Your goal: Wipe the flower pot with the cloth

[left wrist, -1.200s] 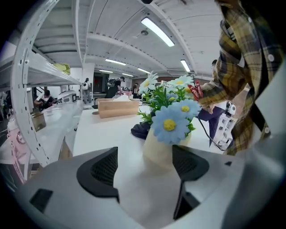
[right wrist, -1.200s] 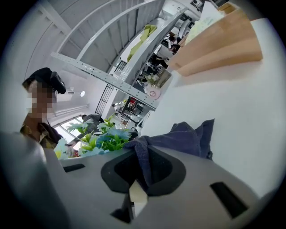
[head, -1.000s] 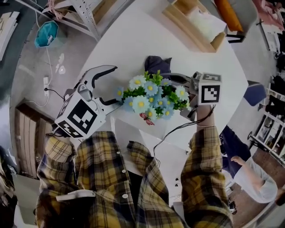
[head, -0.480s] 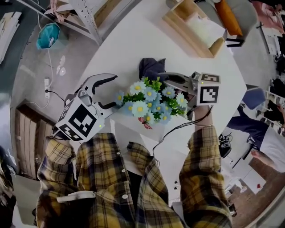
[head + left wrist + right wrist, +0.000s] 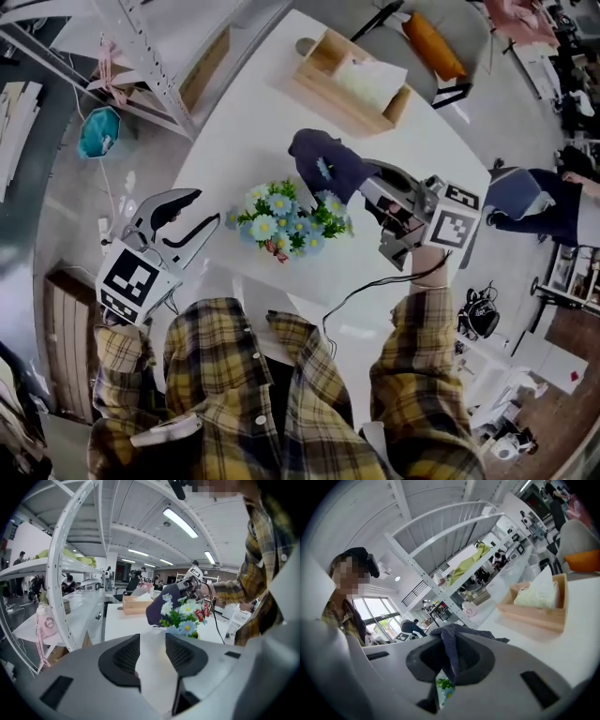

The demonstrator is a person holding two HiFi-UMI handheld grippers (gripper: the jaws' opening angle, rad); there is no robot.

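The flower pot carries blue and white daisies and stands on the white table; the flowers hide the pot itself from above. The dark blue cloth hangs in the air just behind the flowers, with my right gripper shut on it. In the right gripper view the cloth is pinched between the pads. My left gripper is off the table's left edge, apart from the flowers. Its jaws have just been closing and stand partly open with nothing between them. The flowers show beyond them.
A wooden tissue box sits at the table's far side. A white metal shelf frame stands to the left, with a teal object on the floor. A chair with an orange cushion is behind the table, and a person is at the right.
The right gripper has risen with the cloth, which lay on the table behind the flowers. The left gripper has drawn back left from the flowers, and its jaws have narrowed.
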